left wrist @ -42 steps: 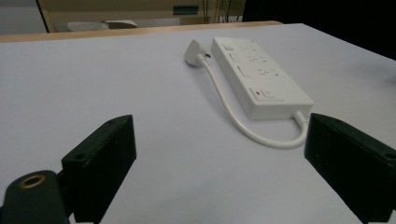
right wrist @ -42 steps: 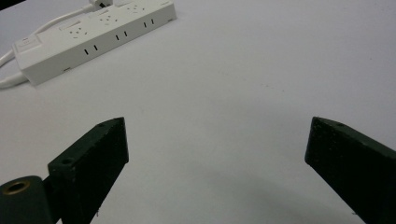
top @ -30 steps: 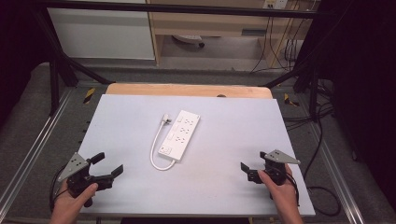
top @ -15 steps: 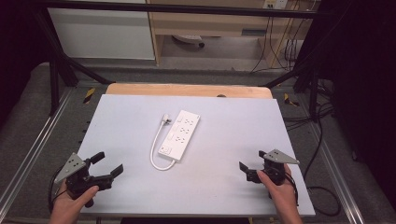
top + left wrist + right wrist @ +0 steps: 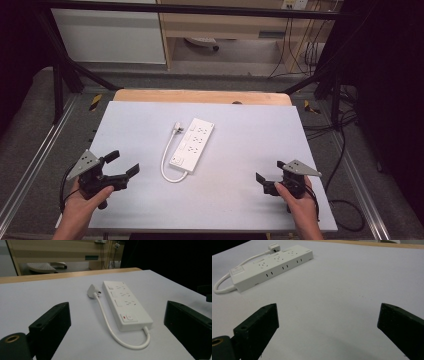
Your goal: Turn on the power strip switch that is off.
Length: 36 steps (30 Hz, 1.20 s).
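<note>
We hold the left gripper point(image 5: 122, 163) and right gripper point(image 5: 270, 171) released, near corners; the power strip point(image 5: 193, 145) lies mid-table point(image 5: 260, 125).

White power strip point(image 5: 193, 145); black tongs point(image 5: 122, 164); pale grey table point(image 5: 240, 200)

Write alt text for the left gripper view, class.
A white power strip lies flat on a pale table, its short cable looping back to a plug beside it. The open black jaws of the left hand-held gripper frame it.
</note>
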Available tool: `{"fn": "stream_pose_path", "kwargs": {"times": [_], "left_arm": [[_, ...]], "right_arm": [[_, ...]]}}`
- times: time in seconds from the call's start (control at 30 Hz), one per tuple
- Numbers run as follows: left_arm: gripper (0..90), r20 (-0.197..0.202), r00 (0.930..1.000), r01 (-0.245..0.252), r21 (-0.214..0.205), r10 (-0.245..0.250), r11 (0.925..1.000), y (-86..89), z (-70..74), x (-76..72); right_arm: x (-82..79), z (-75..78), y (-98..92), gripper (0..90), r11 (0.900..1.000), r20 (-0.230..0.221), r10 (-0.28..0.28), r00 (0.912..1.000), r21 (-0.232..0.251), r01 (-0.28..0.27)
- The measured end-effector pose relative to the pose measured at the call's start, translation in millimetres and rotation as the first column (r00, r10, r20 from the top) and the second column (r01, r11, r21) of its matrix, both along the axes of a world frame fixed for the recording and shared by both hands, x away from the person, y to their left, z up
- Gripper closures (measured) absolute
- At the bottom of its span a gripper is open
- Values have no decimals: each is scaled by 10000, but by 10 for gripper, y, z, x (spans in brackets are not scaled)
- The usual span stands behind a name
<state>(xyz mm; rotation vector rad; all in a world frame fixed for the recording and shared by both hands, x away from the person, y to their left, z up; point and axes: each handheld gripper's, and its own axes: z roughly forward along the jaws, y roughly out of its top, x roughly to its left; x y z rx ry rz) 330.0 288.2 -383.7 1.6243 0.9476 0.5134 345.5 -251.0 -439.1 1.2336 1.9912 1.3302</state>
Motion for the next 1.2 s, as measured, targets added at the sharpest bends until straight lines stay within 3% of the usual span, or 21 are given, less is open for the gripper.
{"fn": "stream_pose_path", "kwargs": {"times": [0.33, 0.77, 1.2], "left_arm": [[70, -96, 9998, 162, -58, -162, 9999, -183, 109, 272], [58, -189, 9986, 499, 4, -499, 9988, -338, 168, 386], [58, -56, 9988, 491, 96, -490, 9987, -405, 261, 476]], "right_arm": [[12, -3, 30, 35, 10000, -87, 75, 9999, 3, -74], [12, -2, 43, 32, 9999, -90, 110, 9999, 33, -110], [10, 1, 43, 30, 9999, -113, 91, 9999, 82, -90]]}}
